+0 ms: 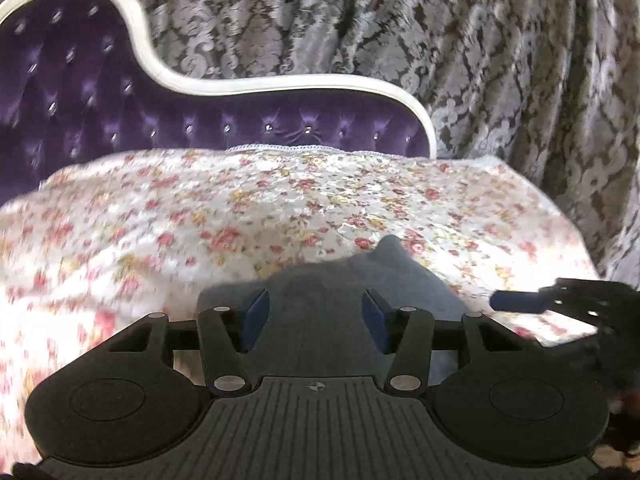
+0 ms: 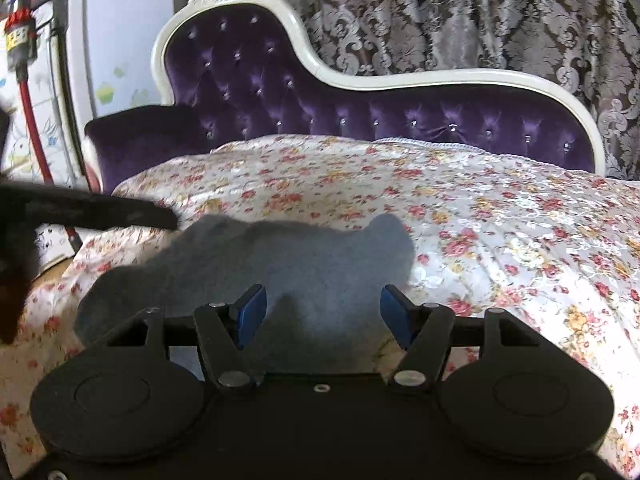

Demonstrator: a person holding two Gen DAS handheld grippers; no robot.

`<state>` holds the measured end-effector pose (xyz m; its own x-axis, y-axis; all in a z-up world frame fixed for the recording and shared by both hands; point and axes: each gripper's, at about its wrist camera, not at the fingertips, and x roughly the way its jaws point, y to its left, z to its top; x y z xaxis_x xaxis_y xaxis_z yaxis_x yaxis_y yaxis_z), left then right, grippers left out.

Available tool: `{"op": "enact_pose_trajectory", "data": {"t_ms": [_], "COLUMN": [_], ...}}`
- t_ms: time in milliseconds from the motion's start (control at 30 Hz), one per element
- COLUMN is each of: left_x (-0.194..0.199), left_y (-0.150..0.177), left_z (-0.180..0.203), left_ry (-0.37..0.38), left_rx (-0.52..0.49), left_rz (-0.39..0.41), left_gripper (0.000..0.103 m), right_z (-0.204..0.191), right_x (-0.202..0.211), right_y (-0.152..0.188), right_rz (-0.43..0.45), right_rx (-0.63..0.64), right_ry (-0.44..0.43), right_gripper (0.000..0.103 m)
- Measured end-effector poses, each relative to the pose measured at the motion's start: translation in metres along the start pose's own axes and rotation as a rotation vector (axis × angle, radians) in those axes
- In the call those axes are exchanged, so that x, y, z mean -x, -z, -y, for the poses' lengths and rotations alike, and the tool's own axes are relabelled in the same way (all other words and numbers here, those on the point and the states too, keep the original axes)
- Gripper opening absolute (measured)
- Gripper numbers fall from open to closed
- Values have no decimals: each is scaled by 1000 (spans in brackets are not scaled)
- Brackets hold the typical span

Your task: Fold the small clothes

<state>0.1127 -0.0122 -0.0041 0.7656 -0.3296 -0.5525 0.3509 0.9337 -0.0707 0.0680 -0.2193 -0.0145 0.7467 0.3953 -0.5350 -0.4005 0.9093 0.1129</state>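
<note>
A small grey garment [image 2: 296,264] lies flat on the floral bedspread [image 2: 500,240]. In the right wrist view my right gripper [image 2: 323,314] is open and hovers over the garment's near edge, holding nothing. In the left wrist view the same grey garment [image 1: 352,280] lies under my left gripper [image 1: 316,314], which is open and empty. The right gripper's blue-tipped finger [image 1: 520,302] shows at the right edge of the left wrist view. The left gripper's dark finger [image 2: 120,212] reaches in from the left in the right wrist view, near the garment's far left corner.
The bedspread [image 1: 200,220] covers a purple tufted chaise with a white frame [image 2: 360,80]. Patterned grey curtains [image 1: 480,60] hang behind. A vacuum cleaner [image 2: 24,40] stands by the wall at the far left.
</note>
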Motion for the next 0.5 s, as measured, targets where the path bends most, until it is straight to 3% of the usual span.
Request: {"op": "enact_pose_trajectory", "data": {"t_ms": [167,300,500], "left_x": [-32,-50,-27], "left_y": [1,21,44], "left_z": [-1,-21,-44], "left_ry": [-12,-41,-25], "left_rx": [-53,28,158], "left_rz": [-67,-193,-177], "left_gripper": [50,51,52], "right_z": [-15,-29,-55], "right_x": [-1,-9,-20], "right_y": [1,5,22], "right_rz": [6,-31,-110], "right_rx": [58,125,218], "right_ry": [-10,-47,-155], "right_gripper": [67,67,75]}}
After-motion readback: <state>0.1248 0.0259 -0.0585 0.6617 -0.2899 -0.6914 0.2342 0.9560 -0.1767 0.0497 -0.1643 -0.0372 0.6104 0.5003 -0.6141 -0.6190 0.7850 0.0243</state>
